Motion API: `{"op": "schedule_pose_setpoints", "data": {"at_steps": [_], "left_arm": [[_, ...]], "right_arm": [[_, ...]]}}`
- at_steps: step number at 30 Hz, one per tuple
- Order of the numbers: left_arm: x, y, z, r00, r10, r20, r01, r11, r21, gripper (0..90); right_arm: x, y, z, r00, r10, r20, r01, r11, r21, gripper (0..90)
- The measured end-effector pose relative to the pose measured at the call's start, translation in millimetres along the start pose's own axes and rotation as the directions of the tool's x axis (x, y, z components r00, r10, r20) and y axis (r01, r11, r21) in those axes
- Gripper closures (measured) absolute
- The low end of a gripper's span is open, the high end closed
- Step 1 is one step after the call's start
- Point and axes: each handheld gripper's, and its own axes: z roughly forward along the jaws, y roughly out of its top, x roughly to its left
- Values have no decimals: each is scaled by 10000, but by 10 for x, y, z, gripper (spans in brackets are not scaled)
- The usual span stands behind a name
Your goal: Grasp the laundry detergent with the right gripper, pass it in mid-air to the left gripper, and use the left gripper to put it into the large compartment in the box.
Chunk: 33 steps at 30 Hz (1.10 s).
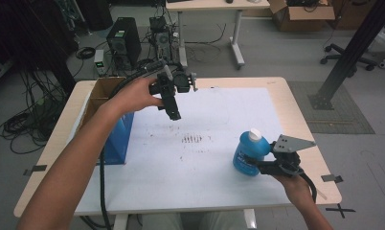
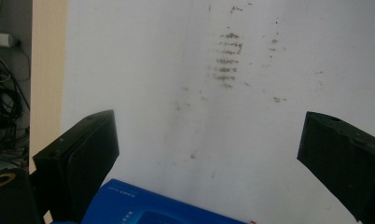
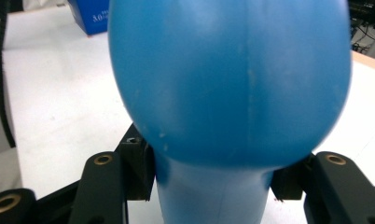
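Observation:
A blue plastic bottle with a white cap is at the right front of the white sheet, roughly upright. My right gripper comes at it from the right and is shut on it. In the right gripper view both pads press the narrower part of the bottle under its rounded body. My left gripper hangs above the sheet's back left, pointing down. In the left gripper view it is open, its jaws wide apart over the bare sheet with nothing between them.
A blue carton stands at the left edge of the sheet, in front of an open cardboard box; its top sits just below the left jaws. Brown smudges mark the middle of the sheet. The table's edge runs close behind my right hand.

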Motion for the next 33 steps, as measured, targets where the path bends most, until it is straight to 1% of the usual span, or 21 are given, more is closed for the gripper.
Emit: {"op": "schedule_pose_setpoints", "data": {"at_steps": [4, 7, 10, 13, 15, 18, 22, 25, 26, 31, 33], "left_arm": [[-42, -9, -51, 10000, -10, -68, 10, 9999, -105, 57], [-89, -4, -98, 9999, 7, -102, -9, 9999, -164, 57], [-133, 2, -136, 9999, 53, -122, -55, 9997, -220, 58], [-182, 7, -179, 9997, 146, -185, -148, 9998, -142, 58], [-221, 13, -218, 9997, 193, -146, -194, 9998, -78, 58], [-277, 16, -271, 9994, 290, -201, -292, 9995, -98, 58], [-354, 17, -365, 9989, 416, -213, -418, 9991, -96, 58], [-420, 22, -424, 9986, 473, -227, -476, 9988, -116, 58], [-443, 26, -441, 9985, 501, -239, -503, 9987, -104, 58], [-549, 44, -534, 9975, 675, -206, -677, 9976, -122, 58], [-589, 45, -574, 9971, 749, -108, -751, 9969, -222, 58]], "right_arm": [[-16, 106, -78, 9996, -139, -242, 138, 9999, -57, 442], [-41, 209, -142, 9977, -165, -652, 156, 9998, -147, 442], [-55, 298, -182, 9955, -287, -901, 278, 9995, -115, 442], [-68, 392, -214, 9910, -450, -1257, 445, 9990, -71, 442], [-77, 448, -229, 9876, -537, -1474, 533, 9986, -68, 442], [-95, 520, -240, 9820, -624, -1781, 619, 9980, -83, 442], [-111, 617, -238, 9709, -712, -2287, 706, 9974, -110, 441], [-112, 717, -232, 9599, -900, -2656, 893, 9959, -148, 441], [-111, 741, -231, 9574, -930, -2735, 922, 9956, -158, 442], [-115, 889, -199, 9365, -1138, -3318, 1099, 9935, -304, 441], [-113, 939, -177, 9270, -1225, -3545, 1179, 9924, -347, 442]]}}
